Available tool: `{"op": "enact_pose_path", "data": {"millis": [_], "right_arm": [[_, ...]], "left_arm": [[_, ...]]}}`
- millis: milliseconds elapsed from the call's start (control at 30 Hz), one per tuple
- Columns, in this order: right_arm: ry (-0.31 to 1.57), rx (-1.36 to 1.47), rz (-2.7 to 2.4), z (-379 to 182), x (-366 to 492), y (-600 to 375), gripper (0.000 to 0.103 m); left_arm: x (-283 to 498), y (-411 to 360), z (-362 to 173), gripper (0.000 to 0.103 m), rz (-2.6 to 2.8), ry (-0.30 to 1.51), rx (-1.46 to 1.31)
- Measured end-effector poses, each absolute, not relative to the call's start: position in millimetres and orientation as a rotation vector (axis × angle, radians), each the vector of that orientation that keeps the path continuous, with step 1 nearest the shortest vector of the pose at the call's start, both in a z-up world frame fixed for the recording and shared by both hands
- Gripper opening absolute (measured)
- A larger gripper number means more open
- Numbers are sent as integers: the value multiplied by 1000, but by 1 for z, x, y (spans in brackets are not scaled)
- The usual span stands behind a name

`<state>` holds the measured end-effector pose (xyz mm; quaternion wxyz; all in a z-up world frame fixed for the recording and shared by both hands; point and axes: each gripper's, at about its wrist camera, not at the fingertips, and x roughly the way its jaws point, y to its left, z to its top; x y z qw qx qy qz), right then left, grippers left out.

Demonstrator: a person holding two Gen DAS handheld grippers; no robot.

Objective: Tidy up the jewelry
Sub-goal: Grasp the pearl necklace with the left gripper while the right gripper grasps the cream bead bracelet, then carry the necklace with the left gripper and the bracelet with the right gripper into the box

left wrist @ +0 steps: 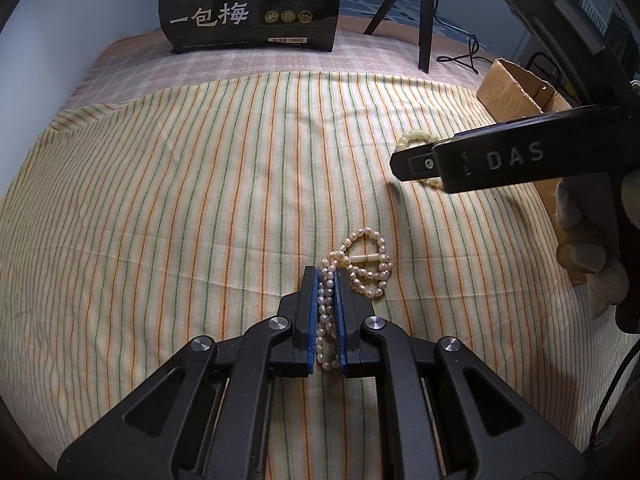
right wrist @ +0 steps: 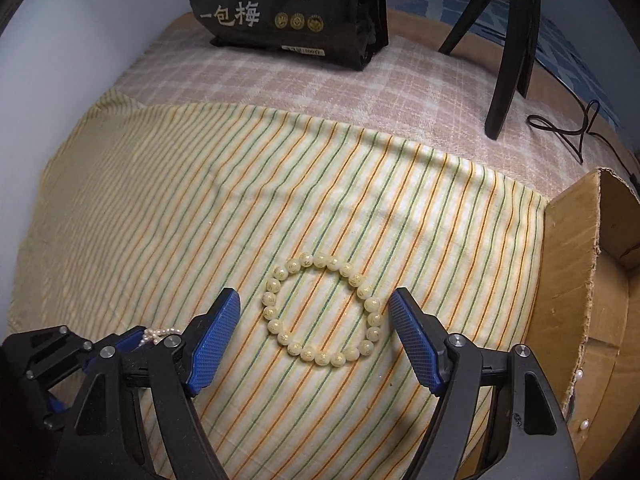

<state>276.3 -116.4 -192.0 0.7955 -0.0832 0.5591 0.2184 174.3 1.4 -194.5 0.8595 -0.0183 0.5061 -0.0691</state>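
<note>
My left gripper (left wrist: 326,274) is shut on a pearl bracelet (left wrist: 366,262); part of the strand runs between its blue pads and the rest lies coiled on the striped cloth (left wrist: 200,200) just ahead. My right gripper (right wrist: 314,300) is open above a pale green bead bracelet (right wrist: 322,310) that lies flat on the cloth as a ring between its fingers. In the left wrist view the right gripper (left wrist: 400,164) covers most of that green bracelet (left wrist: 416,138). In the right wrist view the left gripper with pearls (right wrist: 160,334) shows at lower left.
An open cardboard box (right wrist: 576,280) stands at the cloth's right edge, with a few loose pearls inside (right wrist: 584,424). A black snack bag (left wrist: 252,4) stands at the back. Black tripod legs (right wrist: 508,60) and a cable (right wrist: 576,128) are at back right.
</note>
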Motion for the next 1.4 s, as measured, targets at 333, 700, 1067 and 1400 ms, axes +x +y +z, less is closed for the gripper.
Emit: {"op": "enact_pose_path", "data": {"millis": [333,700,1067,1400], "right_arm": [[1191,-224,427,-201,275,-109,60],[1180,-170,457,-198,260,-129,13],[1170,-199,456,-194,227,-142,6],[1142,-182,485,-176,190,-145,6]], "left_arm": [[174,2,-195,8,-141,1062,-44],[174,2,-194,8,-128,1059,-47],[163,5,-193,7,-109,1059,-50],[145,14,-182,6,-96,1068,-91]]}}
